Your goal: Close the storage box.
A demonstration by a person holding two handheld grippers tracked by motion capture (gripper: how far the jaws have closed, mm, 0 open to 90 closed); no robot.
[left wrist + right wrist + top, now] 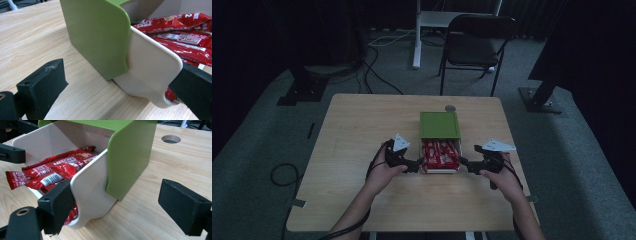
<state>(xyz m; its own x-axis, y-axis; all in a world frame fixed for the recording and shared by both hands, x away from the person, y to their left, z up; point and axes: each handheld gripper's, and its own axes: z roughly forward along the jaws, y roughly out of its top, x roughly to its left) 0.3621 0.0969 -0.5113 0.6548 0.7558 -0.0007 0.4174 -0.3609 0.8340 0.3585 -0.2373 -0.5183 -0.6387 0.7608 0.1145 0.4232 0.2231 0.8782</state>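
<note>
A green sleeve box (440, 124) lies mid-table, and its white drawer (441, 171) is slid out toward me. Red sachets (440, 153) fill the drawer. My left gripper (413, 164) is open at the drawer's left side. In the left gripper view the gripper (123, 75) straddles the white side wall (150, 65), one jaw outside on the table and the other over the sachets (180, 27). My right gripper (465, 164) is open at the drawer's right side. In the right gripper view the gripper (118, 195) brackets the white wall (92, 185), with one jaw by the sachets (50, 175).
A round cable hole (451, 108) sits in the wooden table (362, 130) just behind the green box. A black folding chair (477, 40) and a white desk leg stand beyond the far edge. Cables lie on the carpet at the left.
</note>
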